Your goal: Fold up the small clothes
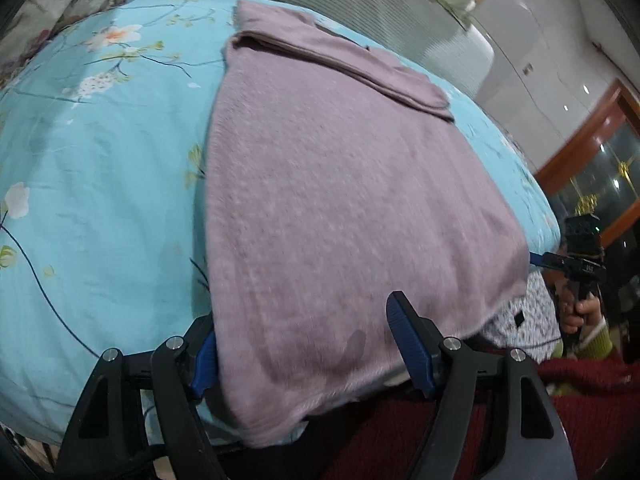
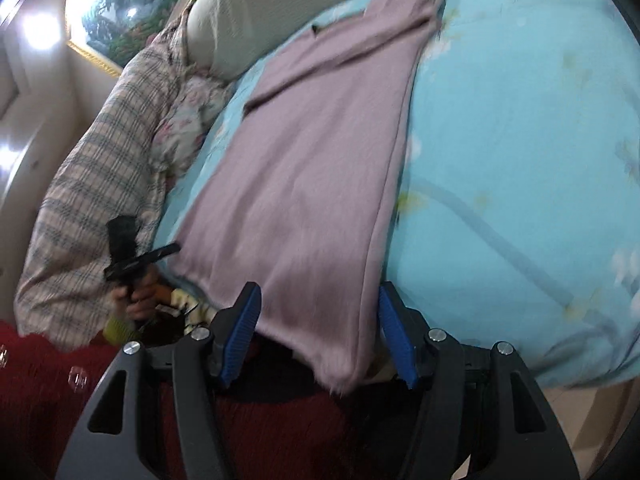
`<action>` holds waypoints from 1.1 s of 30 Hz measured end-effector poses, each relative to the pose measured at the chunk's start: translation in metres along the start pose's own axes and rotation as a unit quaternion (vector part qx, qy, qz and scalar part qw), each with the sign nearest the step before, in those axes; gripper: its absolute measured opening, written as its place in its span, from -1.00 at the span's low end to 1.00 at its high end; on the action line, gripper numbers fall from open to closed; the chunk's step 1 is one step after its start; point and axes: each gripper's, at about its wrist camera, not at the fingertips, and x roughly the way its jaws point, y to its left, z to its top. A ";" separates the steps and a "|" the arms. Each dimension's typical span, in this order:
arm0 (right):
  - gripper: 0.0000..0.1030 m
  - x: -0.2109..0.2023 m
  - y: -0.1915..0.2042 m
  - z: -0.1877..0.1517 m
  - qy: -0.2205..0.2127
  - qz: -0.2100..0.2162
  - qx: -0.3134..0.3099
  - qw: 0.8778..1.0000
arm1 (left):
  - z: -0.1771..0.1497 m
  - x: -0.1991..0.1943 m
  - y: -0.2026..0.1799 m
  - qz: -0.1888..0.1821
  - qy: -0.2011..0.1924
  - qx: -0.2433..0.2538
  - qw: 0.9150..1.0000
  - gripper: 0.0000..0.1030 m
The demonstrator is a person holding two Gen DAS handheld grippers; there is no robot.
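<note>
A mauve knitted sweater (image 1: 340, 184) lies flat on the blue floral bedsheet (image 1: 100, 200), with one sleeve (image 1: 340, 60) folded across its far end. Its hem hangs over the near edge of the bed. My left gripper (image 1: 306, 348) is open, its blue pads (image 1: 408, 344) standing either side of the hem's left corner without pressing on it. My right gripper (image 2: 318, 332) is also open and straddles the sweater's (image 2: 312, 168) right hem corner (image 2: 340, 376). Each gripper shows in the other's view: the right gripper (image 1: 538, 258) at the sweater's right edge, the left gripper (image 2: 172, 249) at its left edge.
A grey ribbed cushion (image 2: 260, 12) and a plaid blanket (image 2: 100, 168) lie at the bed's far side, with a floral pillow (image 2: 188, 120). Dark red fabric (image 2: 40, 380) lies below the grippers. A wooden glass-fronted cabinet (image 1: 600, 152) stands to the right, and a framed painting (image 2: 120, 12) hangs on the wall.
</note>
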 end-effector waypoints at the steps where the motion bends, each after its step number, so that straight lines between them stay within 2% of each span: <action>1: 0.18 0.006 0.001 -0.003 0.008 0.001 -0.006 1.000 | -0.002 0.000 -0.002 -0.002 0.004 0.008 1.000 0.42; 3: 0.17 0.018 0.006 -0.006 0.014 0.005 -0.021 1.000 | -0.003 0.001 -0.003 -0.003 0.011 0.018 1.000 0.36; 5: -0.01 0.024 0.009 -0.004 0.009 0.015 -0.026 1.000 | -0.005 0.001 -0.002 -0.003 0.015 0.024 1.000 0.25; 7: -0.60 0.031 0.010 0.001 0.009 0.006 -0.028 1.000 | -0.007 0.000 0.000 -0.001 0.021 0.024 1.000 -0.09; 8: -0.76 0.035 0.011 0.003 0.014 -0.001 -0.032 0.999 | -0.007 -0.001 0.001 0.000 0.022 0.023 0.999 -0.18; 10: -0.80 0.036 0.010 0.000 0.017 -0.007 -0.045 0.999 | -0.008 -0.003 0.004 0.001 0.027 0.018 0.999 -0.53; 11: -0.83 0.035 0.012 0.001 0.016 -0.001 -0.050 0.999 | -0.009 -0.003 0.005 0.003 0.028 0.017 0.999 -0.62; 13: -0.85 0.027 0.012 -0.001 0.005 0.019 -0.052 0.998 | -0.011 -0.005 0.007 0.000 0.030 0.013 0.999 -0.77; 16: -0.86 0.012 0.019 0.006 -0.035 0.067 -0.049 0.996 | -0.011 -0.013 0.011 -0.021 0.013 -0.013 1.000 -0.88; 19: -0.87 -0.002 0.021 0.022 -0.080 0.100 -0.040 0.991 | -0.005 -0.030 0.011 -0.049 -0.027 -0.040 0.998 -0.89; 22: -0.87 -0.018 0.017 0.044 -0.123 0.118 -0.028 0.985 | 0.010 -0.045 0.002 -0.067 -0.073 -0.044 0.994 -0.89; 25: -0.87 -0.036 0.008 0.067 -0.164 0.113 -0.018 0.980 | 0.035 -0.061 -0.008 -0.078 -0.124 -0.041 0.988 -0.89; 28: -0.87 -0.047 0.006 0.098 -0.198 0.098 -0.013 0.975 | 0.070 -0.069 -0.016 -0.097 -0.176 -0.045 0.979 -0.89; 31: -0.87 -0.051 0.000 0.130 -0.217 0.081 -0.013 0.973 | 0.112 -0.070 -0.019 -0.089 -0.222 -0.052 0.970 -0.89; 33: -0.87 -0.054 -0.005 0.154 -0.232 0.077 -0.017 0.969 | 0.142 -0.066 -0.014 -0.086 -0.237 -0.062 0.966 -0.89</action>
